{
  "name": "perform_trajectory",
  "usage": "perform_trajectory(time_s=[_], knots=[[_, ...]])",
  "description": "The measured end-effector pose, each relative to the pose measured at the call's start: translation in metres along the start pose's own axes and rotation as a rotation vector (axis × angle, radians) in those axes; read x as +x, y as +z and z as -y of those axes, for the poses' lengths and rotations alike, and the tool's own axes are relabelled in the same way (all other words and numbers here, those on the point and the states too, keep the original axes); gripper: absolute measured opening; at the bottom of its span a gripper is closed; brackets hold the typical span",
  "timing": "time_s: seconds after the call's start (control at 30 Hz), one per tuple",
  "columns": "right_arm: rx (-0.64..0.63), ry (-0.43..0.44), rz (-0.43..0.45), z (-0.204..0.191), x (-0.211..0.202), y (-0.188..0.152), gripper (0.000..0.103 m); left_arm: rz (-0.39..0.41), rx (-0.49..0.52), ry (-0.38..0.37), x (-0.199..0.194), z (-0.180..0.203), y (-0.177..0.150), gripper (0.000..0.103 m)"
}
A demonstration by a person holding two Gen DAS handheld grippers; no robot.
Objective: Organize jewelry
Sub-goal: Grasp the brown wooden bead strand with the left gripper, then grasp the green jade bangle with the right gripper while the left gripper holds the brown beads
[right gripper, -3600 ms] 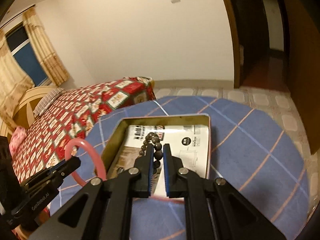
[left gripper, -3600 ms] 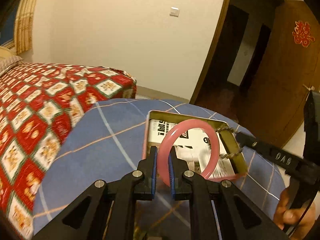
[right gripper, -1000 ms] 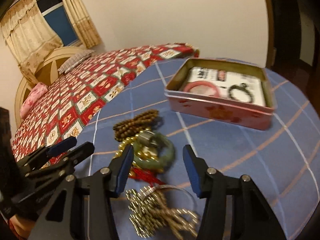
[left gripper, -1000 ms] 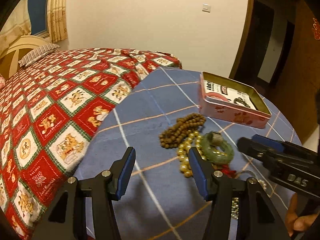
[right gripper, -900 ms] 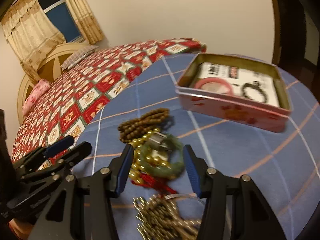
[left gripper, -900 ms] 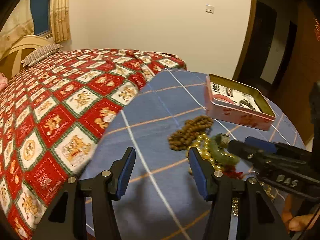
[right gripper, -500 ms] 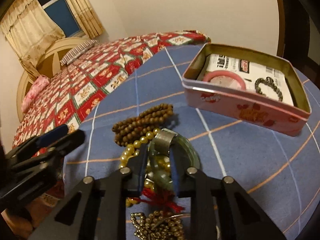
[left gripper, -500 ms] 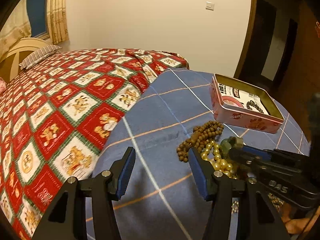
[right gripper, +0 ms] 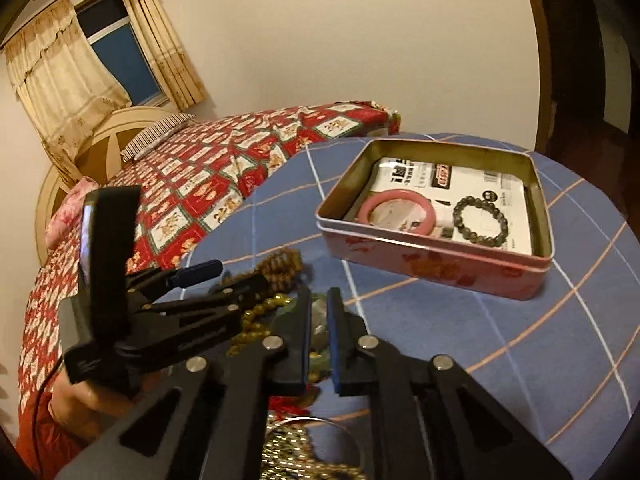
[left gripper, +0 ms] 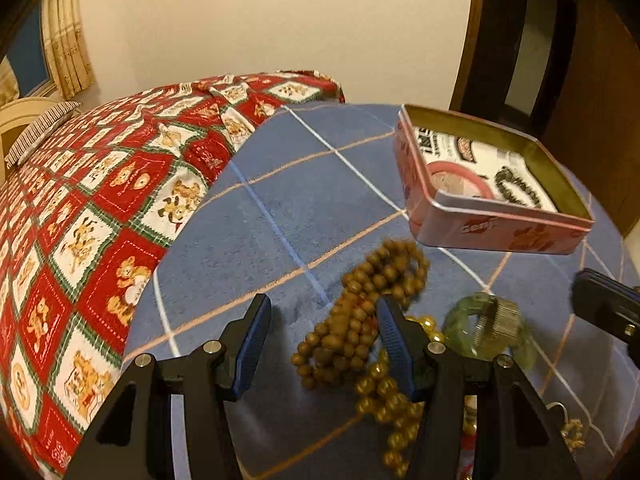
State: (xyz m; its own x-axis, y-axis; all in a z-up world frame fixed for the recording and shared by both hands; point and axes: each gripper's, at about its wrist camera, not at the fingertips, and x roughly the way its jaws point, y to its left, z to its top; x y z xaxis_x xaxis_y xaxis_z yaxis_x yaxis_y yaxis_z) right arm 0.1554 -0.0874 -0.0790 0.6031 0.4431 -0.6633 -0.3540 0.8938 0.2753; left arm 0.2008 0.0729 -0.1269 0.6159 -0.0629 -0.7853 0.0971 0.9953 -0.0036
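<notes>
A pink tin (left gripper: 496, 234) (right gripper: 436, 264) stands open on the blue checked cloth, holding a pink bangle (right gripper: 394, 210) and a dark bead bracelet (right gripper: 480, 218). My left gripper (left gripper: 322, 342) is open, its jaws straddling a brown wooden bead strand (left gripper: 360, 312). A gold bead strand (left gripper: 384, 396) lies beside it. My right gripper (right gripper: 319, 334) is shut on the green jade bangle (left gripper: 486, 330) (right gripper: 318, 320), low over the pile.
A gold chain and thin ring (right gripper: 304, 444) lie near the front edge. A bed with a red patterned quilt (left gripper: 80, 208) lies left of the round table. A dark doorway (left gripper: 532, 40) is behind the tin.
My right gripper closed on the green bangle. My left gripper, still open, moved in over the brown bead strand.
</notes>
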Motion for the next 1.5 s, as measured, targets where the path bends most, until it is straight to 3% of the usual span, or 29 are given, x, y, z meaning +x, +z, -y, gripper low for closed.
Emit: perform_trajectory(time_s=[0.03,0.1,0.17,0.2,0.23,0.27,0.37,0.5,0.53,0.6,0.67,0.9,0.93,1.07,1.37,1.5], knots=[[0.007,-0.012,-0.01,0.003,0.002,-0.001,0.019,-0.001,-0.005,0.0,0.003,0.0,0.001,0.056],[0.028,-0.018,-0.024,0.008,0.007,-0.003,0.05,0.0,-0.018,-0.008,0.008,-0.001,0.003,0.056],[0.056,-0.017,-0.029,0.015,0.01,-0.006,0.053,-0.007,-0.041,-0.03,0.011,-0.003,0.007,0.056],[0.062,-0.014,-0.037,0.018,0.012,-0.007,0.053,-0.007,-0.052,-0.038,0.013,-0.004,0.008,0.048],[0.064,-0.012,-0.041,0.019,0.012,-0.008,0.053,-0.001,-0.067,-0.063,0.014,-0.005,0.009,0.029],[0.065,-0.01,-0.046,0.02,0.013,-0.008,0.053,0.001,-0.083,-0.096,0.014,-0.007,0.01,0.022],[0.074,-0.007,-0.05,0.024,0.012,-0.01,0.051,0.019,-0.107,-0.106,0.012,-0.01,0.011,0.019],[0.082,0.063,-0.073,0.02,0.009,-0.014,0.052,0.089,-0.122,-0.116,-0.012,-0.012,0.01,0.018],[0.079,0.069,-0.084,0.018,0.011,-0.015,0.055,0.101,-0.131,-0.128,-0.018,-0.013,0.01,0.018],[0.08,0.065,-0.109,0.013,0.017,-0.019,0.082,0.13,-0.142,-0.145,-0.033,-0.014,0.007,0.018],[0.069,0.069,-0.114,0.008,0.023,-0.021,0.087,0.151,-0.14,-0.149,-0.046,-0.013,0.003,0.018],[-0.029,0.003,-0.148,-0.011,0.055,-0.016,0.084,0.193,-0.16,-0.148,-0.073,-0.021,-0.004,0.018],[-0.047,-0.002,-0.15,-0.013,0.056,-0.016,0.081,0.193,-0.16,-0.145,-0.074,-0.023,-0.005,0.018],[-0.062,-0.025,-0.159,-0.012,0.054,-0.018,0.043,0.2,-0.165,-0.144,-0.077,-0.026,-0.005,0.018],[0.001,0.008,-0.088,0.001,0.019,-0.015,0.021,0.214,-0.157,-0.154,-0.083,-0.019,-0.004,0.018],[0.015,0.008,-0.035,0.005,0.001,-0.004,0.017,0.217,-0.152,-0.162,-0.084,-0.013,-0.002,0.018]])
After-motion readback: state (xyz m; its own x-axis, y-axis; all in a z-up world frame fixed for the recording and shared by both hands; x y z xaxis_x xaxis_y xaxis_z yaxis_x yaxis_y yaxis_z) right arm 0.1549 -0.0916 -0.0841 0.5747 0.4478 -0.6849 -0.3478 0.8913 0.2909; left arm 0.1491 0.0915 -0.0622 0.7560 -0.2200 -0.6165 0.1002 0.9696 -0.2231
